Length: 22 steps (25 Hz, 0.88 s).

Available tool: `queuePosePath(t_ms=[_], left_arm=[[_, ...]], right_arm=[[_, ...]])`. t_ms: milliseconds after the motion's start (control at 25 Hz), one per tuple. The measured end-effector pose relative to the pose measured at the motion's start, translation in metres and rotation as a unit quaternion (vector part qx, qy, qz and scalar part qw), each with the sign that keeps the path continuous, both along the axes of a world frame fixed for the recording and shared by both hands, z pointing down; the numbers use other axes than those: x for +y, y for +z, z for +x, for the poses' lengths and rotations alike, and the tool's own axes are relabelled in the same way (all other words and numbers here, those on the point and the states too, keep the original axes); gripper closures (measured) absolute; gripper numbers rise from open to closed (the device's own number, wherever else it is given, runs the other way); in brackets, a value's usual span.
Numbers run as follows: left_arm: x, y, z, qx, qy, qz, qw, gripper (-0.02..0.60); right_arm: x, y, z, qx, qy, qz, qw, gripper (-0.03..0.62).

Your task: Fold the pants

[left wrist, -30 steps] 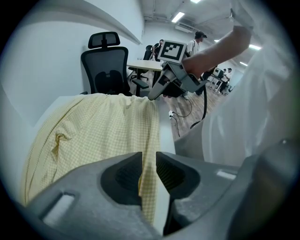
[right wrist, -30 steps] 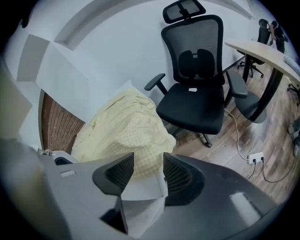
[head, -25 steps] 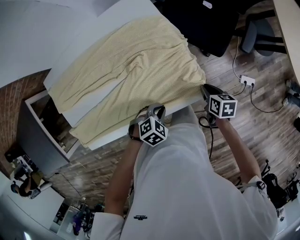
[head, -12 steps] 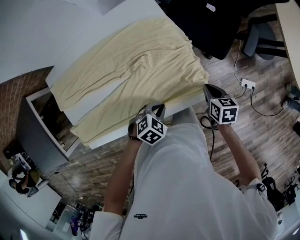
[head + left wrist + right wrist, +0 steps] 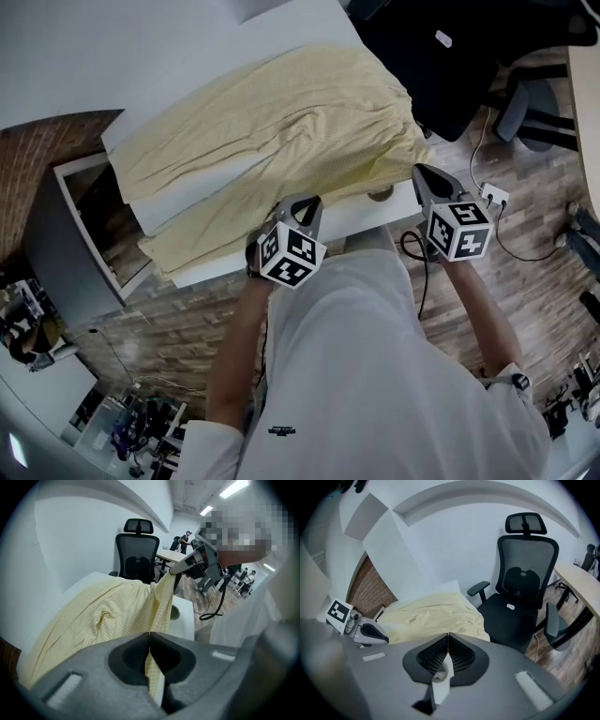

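Pale yellow pants (image 5: 272, 122) lie spread on the white table (image 5: 366, 211), legs to the far left, waist toward me. My left gripper (image 5: 312, 202) is shut on the near waist edge; in the left gripper view the yellow cloth (image 5: 103, 616) runs into the shut jaws of that gripper (image 5: 149, 633). My right gripper (image 5: 418, 171) is shut at the waist's right corner, and the cloth rises taut to its tip in the left gripper view. In the right gripper view the pants (image 5: 436, 613) lie beyond the closed jaws of the right gripper (image 5: 448, 634).
A black office chair (image 5: 441, 56) stands just past the table's right end. A round cable hole (image 5: 380, 195) sits in the table near the edge. An open cabinet (image 5: 84, 234) is at the left, a power strip (image 5: 494, 196) on the wooden floor.
Both grippers have risen and moved in over the table edge. The waist edge of the pants now lifts off the table between them.
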<state>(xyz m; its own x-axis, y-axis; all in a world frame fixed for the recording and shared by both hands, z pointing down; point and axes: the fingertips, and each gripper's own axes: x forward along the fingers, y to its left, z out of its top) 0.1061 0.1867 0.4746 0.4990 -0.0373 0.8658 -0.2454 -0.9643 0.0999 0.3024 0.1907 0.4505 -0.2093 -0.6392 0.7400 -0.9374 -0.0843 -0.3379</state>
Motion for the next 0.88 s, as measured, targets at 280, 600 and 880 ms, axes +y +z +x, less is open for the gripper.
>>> queuePosePath(t_ms=[280,600,880], left_arm=[[-0.045,-0.022,-0.004,0.014,-0.062,0.032,0.9974,0.572],[-0.110,-0.049,-0.003,0.010,-0.093,0.079,0.9925,0.573],[-0.158,-0.050,0.007,-0.003,-0.090,0.093,0.9916,0.572]], right_arm=[[-0.054,-0.033,-0.008,0.059,-0.085,0.063,0.993,0.580],[-0.110,-0.057,-0.009,0.085,-0.132,0.104,0.982,0.580],[-0.146,-0.057,0.000,0.094,-0.142,0.111,0.979,0.581]])
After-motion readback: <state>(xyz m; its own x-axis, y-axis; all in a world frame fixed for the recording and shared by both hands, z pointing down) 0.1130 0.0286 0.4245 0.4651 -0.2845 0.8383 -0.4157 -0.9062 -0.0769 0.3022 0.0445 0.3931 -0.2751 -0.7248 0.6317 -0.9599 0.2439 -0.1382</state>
